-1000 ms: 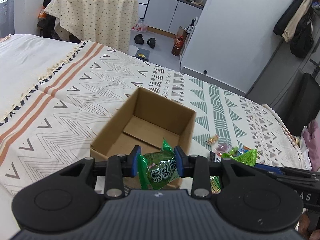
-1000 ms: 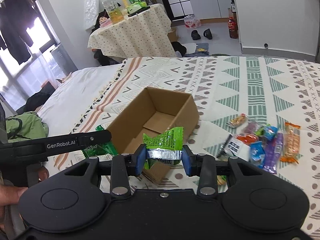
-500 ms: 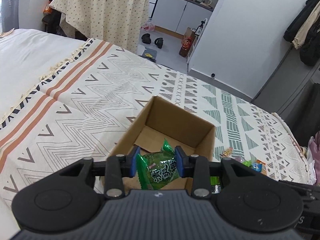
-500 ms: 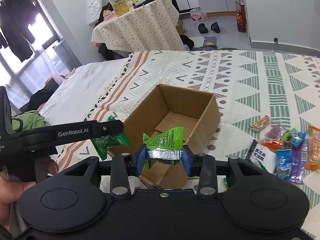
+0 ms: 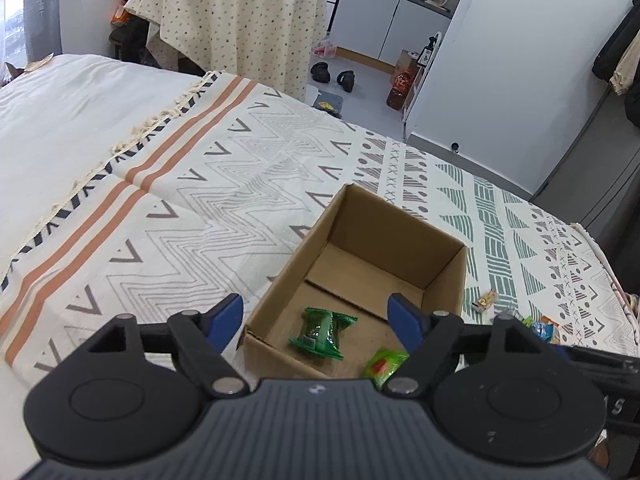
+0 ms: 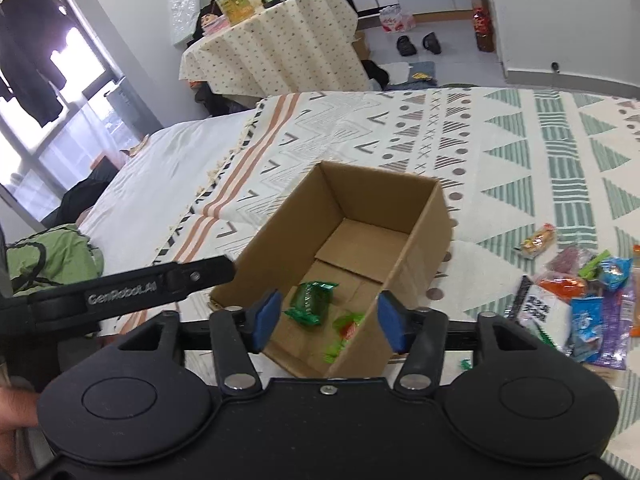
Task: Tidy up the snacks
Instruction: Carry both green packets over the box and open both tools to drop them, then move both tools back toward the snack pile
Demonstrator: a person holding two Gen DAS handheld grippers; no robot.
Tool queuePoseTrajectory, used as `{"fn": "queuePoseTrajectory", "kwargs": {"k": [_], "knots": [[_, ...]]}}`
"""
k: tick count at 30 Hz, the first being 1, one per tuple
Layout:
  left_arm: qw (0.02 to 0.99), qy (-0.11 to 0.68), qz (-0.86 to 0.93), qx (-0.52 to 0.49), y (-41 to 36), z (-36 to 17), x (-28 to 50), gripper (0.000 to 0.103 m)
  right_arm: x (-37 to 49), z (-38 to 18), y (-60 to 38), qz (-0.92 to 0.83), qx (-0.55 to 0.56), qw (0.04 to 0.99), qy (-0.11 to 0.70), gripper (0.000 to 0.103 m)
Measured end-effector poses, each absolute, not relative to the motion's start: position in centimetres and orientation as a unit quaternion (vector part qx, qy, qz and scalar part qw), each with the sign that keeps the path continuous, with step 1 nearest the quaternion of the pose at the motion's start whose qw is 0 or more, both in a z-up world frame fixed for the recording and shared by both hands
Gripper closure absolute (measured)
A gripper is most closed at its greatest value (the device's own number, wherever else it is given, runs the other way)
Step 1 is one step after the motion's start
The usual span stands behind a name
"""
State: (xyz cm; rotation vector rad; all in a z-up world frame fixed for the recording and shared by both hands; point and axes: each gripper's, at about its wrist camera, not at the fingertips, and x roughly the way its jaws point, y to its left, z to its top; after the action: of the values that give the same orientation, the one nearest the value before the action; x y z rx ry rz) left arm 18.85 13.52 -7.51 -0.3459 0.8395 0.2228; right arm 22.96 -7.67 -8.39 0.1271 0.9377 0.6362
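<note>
An open cardboard box (image 5: 444,270) (image 6: 424,232) sits on the patterned bedspread. Two green snack packets lie on its floor: a darker one (image 5: 322,332) (image 6: 310,302) and a lighter one with a red mark (image 5: 384,365) (image 6: 348,324). My left gripper (image 5: 316,320) hovers over the box's near end, open and holding nothing. My right gripper (image 6: 330,318) is also open and empty above the box's near corner. In the right wrist view the left gripper's black body (image 6: 132,288) reaches in from the left. A pile of loose snack packets (image 6: 580,296) (image 5: 536,324) lies right of the box.
The bedspread (image 5: 200,184) stretches left and beyond the box. A table with a dotted cloth (image 5: 236,28) (image 6: 276,40) stands past the bed. Shoes (image 5: 332,74) and a bottle (image 5: 400,84) sit on the floor. A green bag (image 6: 48,256) lies at the bed's left side.
Both grippers have opened and let go of their green packets, which now lie inside the box. Both views have moved closer over the box.
</note>
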Motion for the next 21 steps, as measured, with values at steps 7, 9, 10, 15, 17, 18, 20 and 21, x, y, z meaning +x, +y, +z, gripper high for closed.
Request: {"fn": "queuePoseTrajectory", "kwargs": {"k": [7,9,10,15,17,18,20,21], "knots": [[0.894,0.406,0.106,-0.156,12.2,-7.0,17.5,0.012,21.4,-7.4,-10.0,0.276,0.039,0.859,0.429,0.014],[0.897,0.401,0.094,-0.159,11.7,-6.8,17.0,0.005,21.0,-7.3,-10.7,0.268,0.034,0.861,0.43,0.013],[0.899,0.397,0.091,-0.161,11.5,-6.7,16.8,0.003,20.8,-7.2,-11.1,0.267,0.033,0.862,0.43,0.012],[0.901,0.394,0.086,-0.157,10.1,-6.2,16.1,0.0,19.8,-6.8,-12.9,0.258,0.033,0.868,0.423,0.005],[0.903,0.394,0.082,-0.152,9.5,-6.0,15.8,0.0,19.3,-6.6,-13.7,0.253,0.033,0.871,0.419,0.004],[0.904,0.394,0.081,-0.148,9.2,-5.9,15.6,0.0,19.1,-6.6,-14.1,0.25,0.035,0.872,0.418,0.003],[0.906,0.392,0.078,-0.142,8.6,-5.6,15.3,0.0,18.8,-6.6,-14.8,0.242,0.038,0.875,0.416,0.0],[0.906,0.392,0.078,-0.139,8.3,-5.5,15.1,0.0,18.6,-6.6,-15.1,0.238,0.04,0.878,0.413,0.0]]}}
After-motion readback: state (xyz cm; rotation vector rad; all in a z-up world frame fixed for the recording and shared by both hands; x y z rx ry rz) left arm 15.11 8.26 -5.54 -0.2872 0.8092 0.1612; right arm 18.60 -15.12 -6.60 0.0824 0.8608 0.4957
